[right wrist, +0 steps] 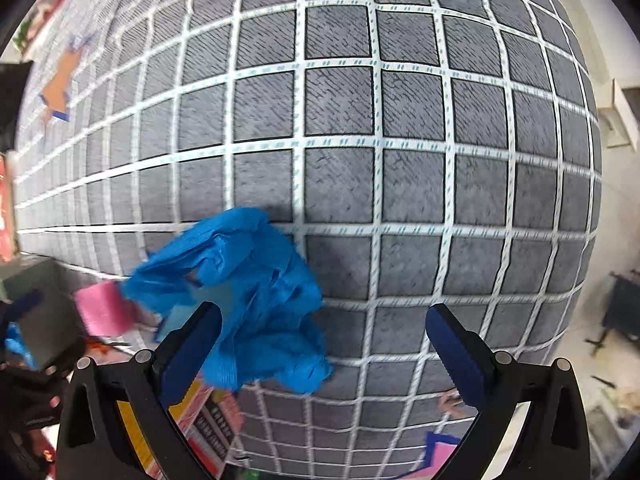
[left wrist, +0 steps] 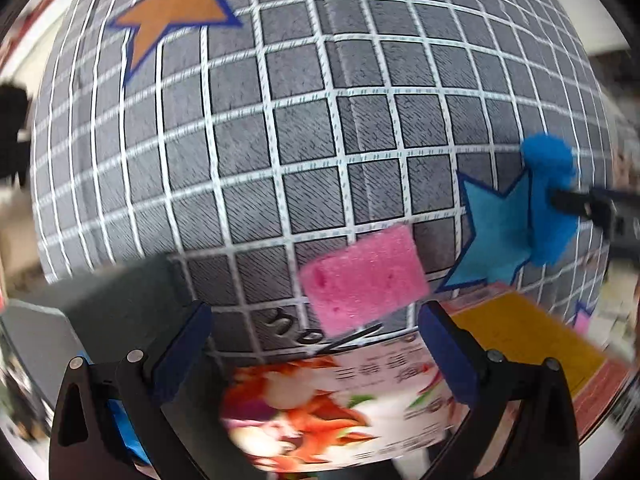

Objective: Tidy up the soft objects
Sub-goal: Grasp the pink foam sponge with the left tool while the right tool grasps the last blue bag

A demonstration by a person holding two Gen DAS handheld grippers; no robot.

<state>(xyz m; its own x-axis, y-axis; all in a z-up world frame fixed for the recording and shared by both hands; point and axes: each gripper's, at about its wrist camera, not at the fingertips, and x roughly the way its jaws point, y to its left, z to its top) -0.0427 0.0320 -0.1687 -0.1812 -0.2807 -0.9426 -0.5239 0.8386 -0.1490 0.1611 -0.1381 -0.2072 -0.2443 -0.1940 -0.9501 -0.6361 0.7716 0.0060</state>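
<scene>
Both grippers wide open & empty: left gripper (left wrist: 316,350) over pink sponge (left wrist: 363,278), right gripper (right wrist: 324,350) over crumpled blue cloth (right wrist: 248,296) on grid mat (right wrist: 400,160); next prob. drop lower, close.

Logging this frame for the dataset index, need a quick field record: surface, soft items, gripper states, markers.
surface: grey mat with white grid
pink sponge: lying on the mat, just ahead of the left gripper, not gripped
blue cloth: crumpled on the mat, against the left finger of the right gripper, not clamped
left gripper: open, empty
right gripper: open
star markers: orange star far left; blue star beside the cloth
other: printed package under the left gripper; yellow card
</scene>
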